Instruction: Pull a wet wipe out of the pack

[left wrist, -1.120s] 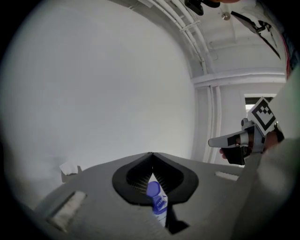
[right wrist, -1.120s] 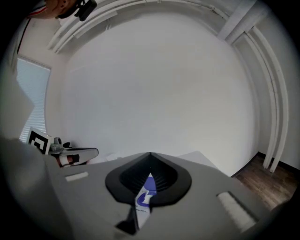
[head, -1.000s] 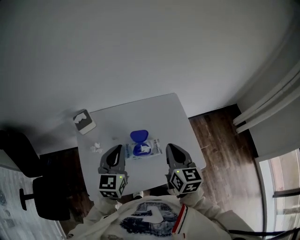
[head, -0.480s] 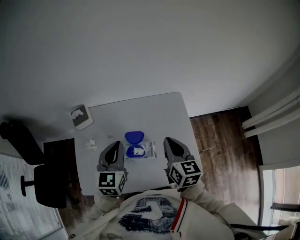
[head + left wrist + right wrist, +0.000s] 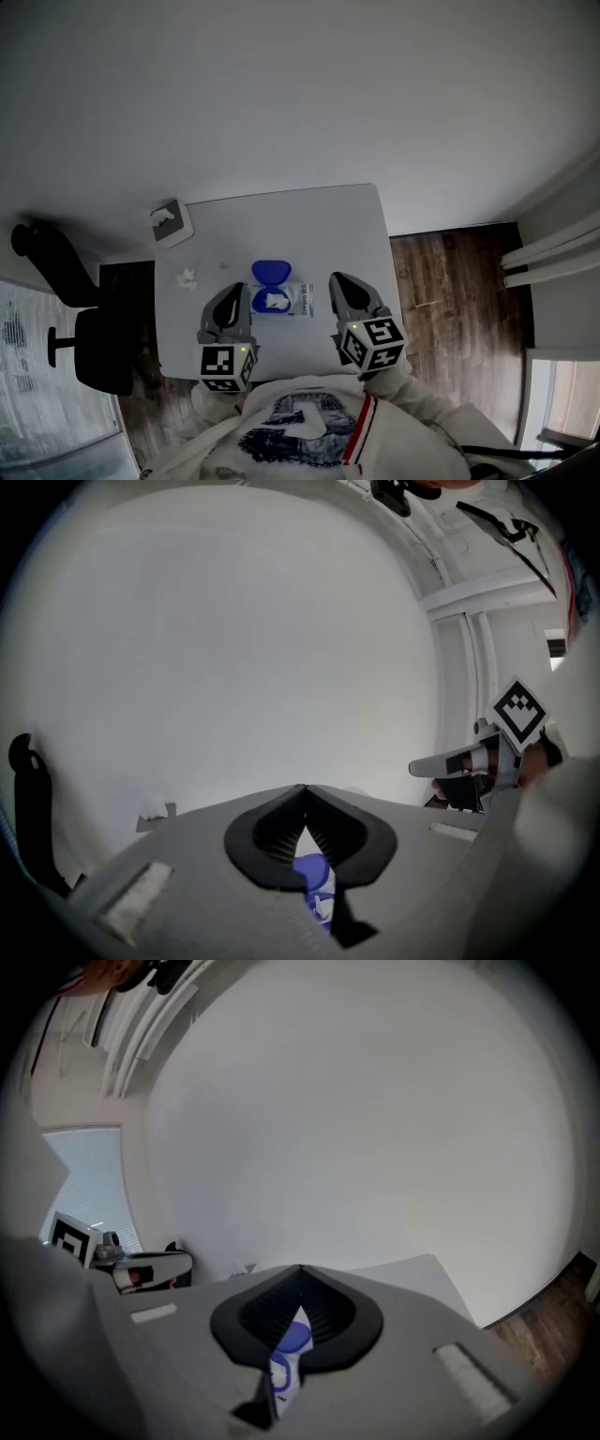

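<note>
No print on the wipe pack is legible.

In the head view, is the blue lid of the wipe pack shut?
No, the blue lid lies flipped back on the far side of the wipe pack, leaving the pack's opening uncovered.

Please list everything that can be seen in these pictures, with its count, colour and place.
table: one, pale grey, centre of head view
wet wipe pack: one, white with blue print, near part of table, between the grippers
lid: one, blue, flipped open at the pack's far end
small box: one, grey and white, table's far left corner
crumpled scrap: one, white, on table left of pack
office chair: one, black, left of table
floor: dark brown wood, right of table
left gripper: grey, fingers together, empty
right gripper: grey, fingers together, empty
</note>
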A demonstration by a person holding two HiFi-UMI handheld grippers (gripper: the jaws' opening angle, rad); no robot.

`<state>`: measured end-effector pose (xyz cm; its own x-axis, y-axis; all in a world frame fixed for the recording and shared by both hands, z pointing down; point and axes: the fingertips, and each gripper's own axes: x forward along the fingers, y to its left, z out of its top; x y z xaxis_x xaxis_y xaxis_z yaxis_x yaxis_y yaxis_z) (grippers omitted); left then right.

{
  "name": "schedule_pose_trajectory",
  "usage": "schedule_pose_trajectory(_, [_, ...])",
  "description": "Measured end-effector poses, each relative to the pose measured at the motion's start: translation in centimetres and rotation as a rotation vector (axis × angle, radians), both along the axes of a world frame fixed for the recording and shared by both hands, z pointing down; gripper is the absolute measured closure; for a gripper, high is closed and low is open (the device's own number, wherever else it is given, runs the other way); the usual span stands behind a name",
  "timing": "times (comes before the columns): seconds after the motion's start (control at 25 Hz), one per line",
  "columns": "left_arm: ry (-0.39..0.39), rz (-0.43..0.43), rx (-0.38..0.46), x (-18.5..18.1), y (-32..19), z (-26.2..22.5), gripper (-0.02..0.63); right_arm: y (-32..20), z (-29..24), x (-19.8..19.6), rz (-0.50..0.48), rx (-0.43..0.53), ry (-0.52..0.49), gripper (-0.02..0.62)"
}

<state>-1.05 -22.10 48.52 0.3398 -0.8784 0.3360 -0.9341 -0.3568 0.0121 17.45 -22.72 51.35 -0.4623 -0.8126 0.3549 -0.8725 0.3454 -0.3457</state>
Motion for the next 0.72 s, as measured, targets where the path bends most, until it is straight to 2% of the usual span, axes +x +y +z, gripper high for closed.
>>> schedule_pose_trajectory(0.16, [-0.004, -0.011, -0.008, -0.2, 0.2, 0.2, 0.601, -0.8, 0.5, -0.2, -0.014, -0.013, -0.006, 0.589])
schedule_pose_trajectory(0.32, [0.007, -0.017, -0.028, -1.1, -0.3, 1.1, 0.601, -1.3, 1.5, -1.5, -0.05, -0.024, 0.047, 0.589])
schedule_pose_trajectory(0.72, [0.034, 0.029, -0.077, -2.1, -1.6, 3.7, 0.601, -1.4, 4.6, -3.7, -0.076, -0.074, 0.115, 0.589])
